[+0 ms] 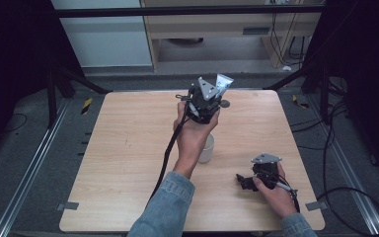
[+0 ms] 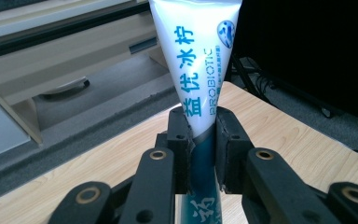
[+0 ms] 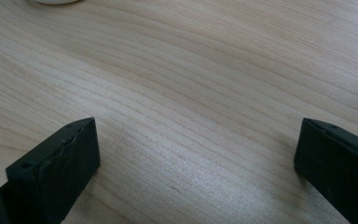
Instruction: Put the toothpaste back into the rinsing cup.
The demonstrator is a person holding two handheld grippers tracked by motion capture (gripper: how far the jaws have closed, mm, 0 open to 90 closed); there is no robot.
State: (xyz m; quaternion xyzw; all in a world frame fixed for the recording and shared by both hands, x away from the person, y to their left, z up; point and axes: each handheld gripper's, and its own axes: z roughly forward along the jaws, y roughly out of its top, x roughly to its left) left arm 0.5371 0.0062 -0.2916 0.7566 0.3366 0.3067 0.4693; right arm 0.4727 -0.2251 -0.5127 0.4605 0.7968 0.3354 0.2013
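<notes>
1. The left claw (image 1: 212,96) is held up over the far middle of the tabletop (image 1: 123,148). Its jaws are closed on a white and blue tube (image 1: 223,83), which rises above them.
2. In the left claw view the tube (image 2: 200,65) stands between the two jaws, pinched where the white part gives way to dark blue. Its top is cut off by the upper edge and its lower end is hidden behind the jaws.
3. That view shows blue printed characters and the word PROBIOTIC on the tube; in the high view the print is too small to read.
4. A white cup (image 1: 207,148) stands on the tabletop, partly hidden by the left hand (image 1: 193,136) and forearm.
5. The right claw (image 1: 244,181) rests low at the near right of the tabletop, held by the right hand (image 1: 275,192). How wide it stands is hard to tell from above.
6. The right claw view shows its jaws spread wide apart over bare wood, gripping nothing. A sliver of a white thing (image 3: 56,1) is cut off at the top edge.
</notes>
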